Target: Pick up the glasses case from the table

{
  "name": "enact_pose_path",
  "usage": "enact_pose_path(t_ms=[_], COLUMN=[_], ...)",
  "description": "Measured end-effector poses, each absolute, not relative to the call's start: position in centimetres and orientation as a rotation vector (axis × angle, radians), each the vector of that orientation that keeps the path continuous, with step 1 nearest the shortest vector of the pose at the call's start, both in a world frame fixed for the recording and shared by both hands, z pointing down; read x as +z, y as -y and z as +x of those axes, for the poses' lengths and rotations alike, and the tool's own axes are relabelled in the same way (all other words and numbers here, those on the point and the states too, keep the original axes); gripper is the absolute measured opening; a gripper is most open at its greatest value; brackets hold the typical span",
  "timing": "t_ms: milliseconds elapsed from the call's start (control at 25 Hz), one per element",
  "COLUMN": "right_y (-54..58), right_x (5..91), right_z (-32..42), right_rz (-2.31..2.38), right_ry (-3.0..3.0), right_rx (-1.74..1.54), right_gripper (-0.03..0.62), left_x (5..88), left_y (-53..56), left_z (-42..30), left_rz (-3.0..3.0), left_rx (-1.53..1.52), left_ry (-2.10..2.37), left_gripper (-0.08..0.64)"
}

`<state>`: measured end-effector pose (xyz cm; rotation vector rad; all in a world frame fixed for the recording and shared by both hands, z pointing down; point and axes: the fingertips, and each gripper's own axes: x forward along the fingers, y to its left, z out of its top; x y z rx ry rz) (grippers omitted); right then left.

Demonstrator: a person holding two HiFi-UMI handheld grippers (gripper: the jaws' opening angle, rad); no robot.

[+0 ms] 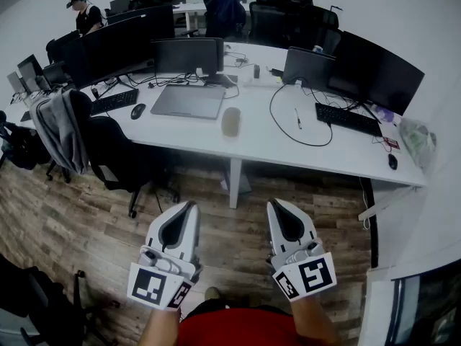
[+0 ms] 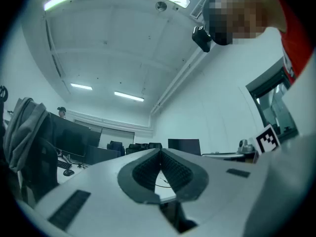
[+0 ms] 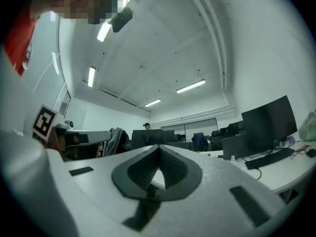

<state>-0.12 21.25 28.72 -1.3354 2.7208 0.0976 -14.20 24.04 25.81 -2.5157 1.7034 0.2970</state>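
Observation:
The glasses case is a beige oval lying on the white table, just right of a closed grey laptop. My left gripper and right gripper are held side by side over the wooden floor, well short of the table's near edge, both pointing toward it. Each is shut with nothing between its jaws. In the left gripper view the tips meet, and in the right gripper view the tips meet too; the case does not show in either.
Monitors, keyboards, a mouse and cables crowd the table's back. A black chair with a grey jacket stands at the left of the table. A table leg drops ahead of me. A person stands far left.

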Motion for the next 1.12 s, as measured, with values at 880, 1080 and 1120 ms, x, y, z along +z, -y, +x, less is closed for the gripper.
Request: enact_pose_path(t_ms=[880, 1080, 1120], right_y=[-19.4, -16.8, -15.9], right_x=[30.2, 30.5, 30.6], right_z=[-5.6, -5.3, -5.1], right_rz=[-1.435, -1.456, -1.459], right_ry=[-2.697, -2.685, -2.682], right_rx=[0.097, 0.116, 0.118], right_gripper=[0.005, 0.004, 0.005], left_x=[27.6, 28.4, 28.5], left_y=[-21.8, -18.9, -18.1], left_z=[-19.6, -19.6, -19.5], left_rz=[-2.61, -2.625, -2.625], left_rx=[0.339, 0.329, 0.322], left_ry=[-1.596, -1.592, -1.593], left_gripper=[0.011, 0.011, 0.011])
